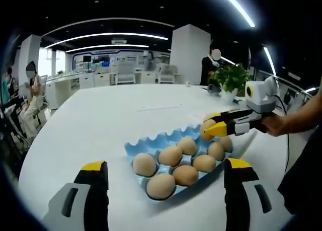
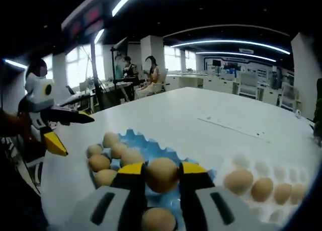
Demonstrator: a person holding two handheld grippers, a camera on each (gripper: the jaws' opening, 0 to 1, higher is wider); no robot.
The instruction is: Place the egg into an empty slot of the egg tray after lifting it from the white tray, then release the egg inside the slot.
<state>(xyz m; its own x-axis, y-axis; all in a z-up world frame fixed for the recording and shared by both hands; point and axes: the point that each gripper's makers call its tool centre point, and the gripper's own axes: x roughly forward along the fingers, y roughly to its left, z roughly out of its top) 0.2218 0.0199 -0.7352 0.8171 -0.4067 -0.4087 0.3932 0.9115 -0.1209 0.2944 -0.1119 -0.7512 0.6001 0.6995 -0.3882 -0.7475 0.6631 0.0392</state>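
In the right gripper view my right gripper (image 2: 162,171) is shut on a brown egg (image 2: 162,174), held just above the blue egg tray (image 2: 146,140). Several eggs (image 2: 111,150) fill the tray's left slots. To the right lies the white tray (image 2: 251,165) with more eggs (image 2: 239,180). In the left gripper view the blue egg tray (image 1: 136,148) holds several eggs (image 1: 171,155), and the right gripper (image 1: 212,125) hovers over its far right corner with the egg (image 1: 205,128). My left gripper (image 1: 166,164) stands open in front of the tray; from the right gripper view the left gripper (image 2: 68,130) hangs at the left.
Both trays rest on a large white table (image 1: 115,115). A potted plant (image 1: 231,77) stands at the table's far side. A person's arm (image 1: 302,115) holds the right gripper. People sit at desks beyond the table (image 2: 151,80).
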